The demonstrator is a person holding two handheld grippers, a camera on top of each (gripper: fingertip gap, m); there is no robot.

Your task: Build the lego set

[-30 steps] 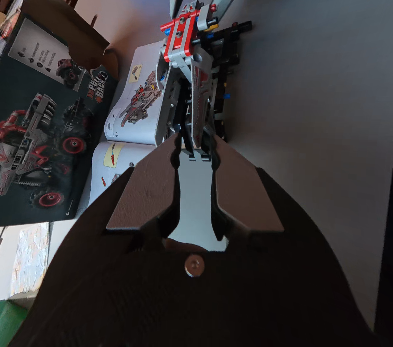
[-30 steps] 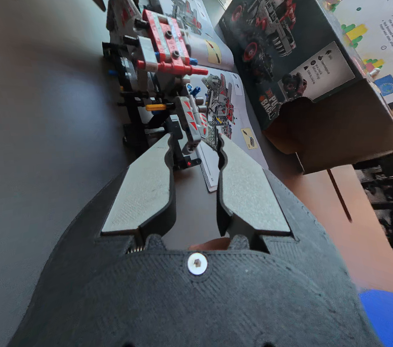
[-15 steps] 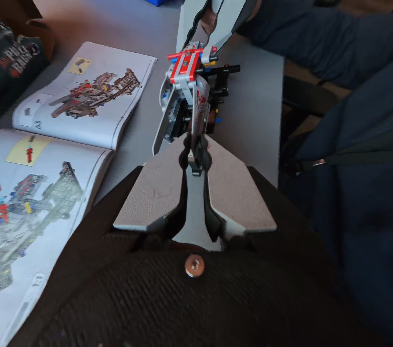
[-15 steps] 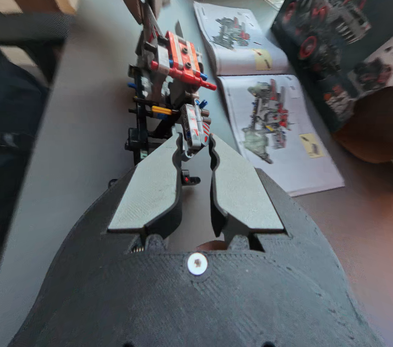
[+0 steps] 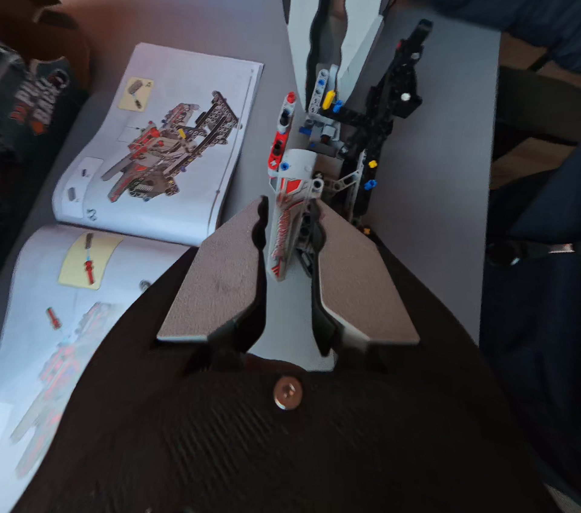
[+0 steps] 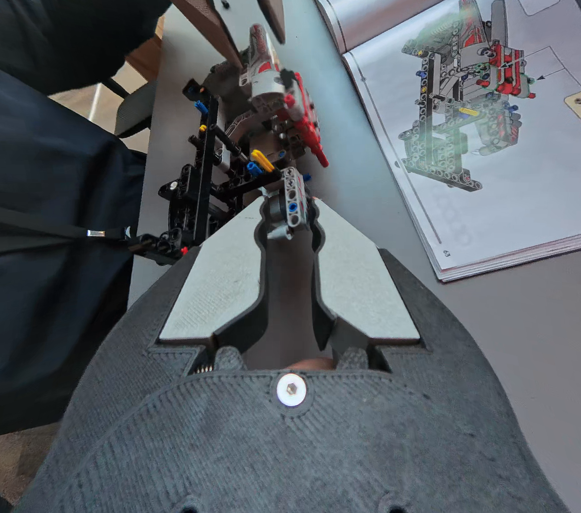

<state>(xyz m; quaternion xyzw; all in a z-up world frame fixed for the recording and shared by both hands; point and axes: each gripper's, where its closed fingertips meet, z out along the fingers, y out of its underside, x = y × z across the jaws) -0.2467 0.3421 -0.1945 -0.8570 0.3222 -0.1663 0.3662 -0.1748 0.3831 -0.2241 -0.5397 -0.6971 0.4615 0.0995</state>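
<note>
Lego model point(image 5: 333, 152), a half-built vehicle of black beam frame, grey panels and a red block, stands on its side on the grey table point(image 5: 434, 215), held from both ends. It looks light and stiff as plastic but pressed together only by pins, so I judge it likely to shed parts if squeezed across thin panels; the sturdier holds are the beams and pinned joints.

Nearest in the left wrist view, the left gripper point(image 5: 289, 215) has its jaws partly closed around the grey and red patterned panel point(image 5: 286, 230); contact on both sides is not clear. Farther along, the right gripper point(image 6: 287, 212) has its jaws narrowed on a grey holed beam end point(image 6: 292, 202). Beyond lies the open white instruction booklet point(image 5: 176, 133), then the dark printed box point(image 5: 34, 108).
</note>
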